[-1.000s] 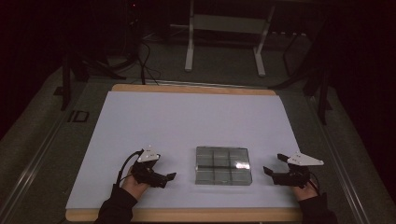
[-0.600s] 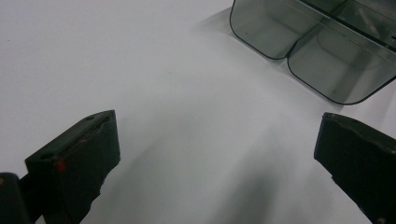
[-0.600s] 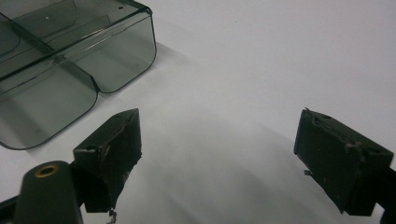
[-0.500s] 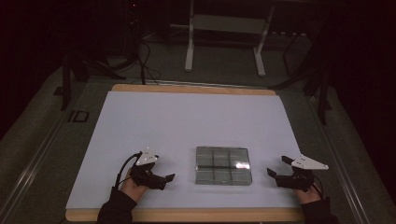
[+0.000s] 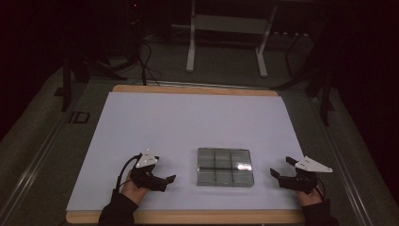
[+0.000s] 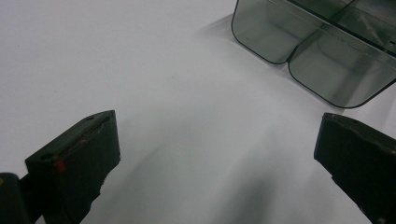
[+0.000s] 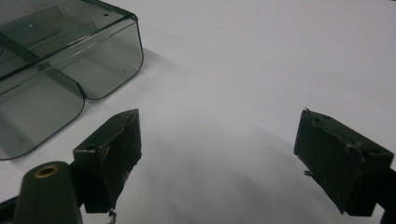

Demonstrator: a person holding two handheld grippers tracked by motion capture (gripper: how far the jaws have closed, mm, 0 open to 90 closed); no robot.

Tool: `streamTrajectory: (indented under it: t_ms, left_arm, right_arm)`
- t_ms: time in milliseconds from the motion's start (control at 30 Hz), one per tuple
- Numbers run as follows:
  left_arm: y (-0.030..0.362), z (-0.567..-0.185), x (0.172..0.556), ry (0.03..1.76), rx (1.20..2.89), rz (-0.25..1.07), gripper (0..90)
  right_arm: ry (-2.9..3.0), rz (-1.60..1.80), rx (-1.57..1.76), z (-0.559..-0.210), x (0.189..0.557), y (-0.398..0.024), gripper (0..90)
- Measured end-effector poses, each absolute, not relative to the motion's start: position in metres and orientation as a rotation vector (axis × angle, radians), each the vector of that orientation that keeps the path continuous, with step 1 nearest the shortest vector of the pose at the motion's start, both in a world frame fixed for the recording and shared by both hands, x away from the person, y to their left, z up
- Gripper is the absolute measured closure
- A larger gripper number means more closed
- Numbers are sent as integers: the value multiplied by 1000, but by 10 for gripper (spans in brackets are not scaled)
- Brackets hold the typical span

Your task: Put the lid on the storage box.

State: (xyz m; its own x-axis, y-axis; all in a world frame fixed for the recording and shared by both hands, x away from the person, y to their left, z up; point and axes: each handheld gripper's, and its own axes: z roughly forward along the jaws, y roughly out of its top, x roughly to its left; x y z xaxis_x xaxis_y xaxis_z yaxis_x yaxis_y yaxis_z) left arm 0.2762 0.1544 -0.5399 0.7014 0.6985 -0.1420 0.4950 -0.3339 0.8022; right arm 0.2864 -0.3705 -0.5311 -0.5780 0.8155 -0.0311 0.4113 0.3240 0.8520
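Near edge of the white table (image 5: 188,122): the left gripper (image 5: 168,181) and the right gripper (image 5: 277,173), each with jaws spread wide and holding nothing, rest low over the surface. Between them, apart from both, lies a clear compartmented box (image 5: 224,166), divided into six cells, apparently empty, though dim light limits certainty. Beyond the table, a metal stand (image 5: 226,33) rises from the floor.
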Motion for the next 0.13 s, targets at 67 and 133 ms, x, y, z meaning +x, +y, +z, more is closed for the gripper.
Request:
streamTrajectory:
  t_ms: [67, 133]
  left_arm:
    - [155, -540, 277, 918, 2002, 283, 12]
    - [155, -540, 277, 919, 2002, 282, 12]
  right_arm:
    - [2135, 1161, 1085, -531, 286, -370, 146]
    - [2139, 1155, 1081, -531, 286, -369, 146]
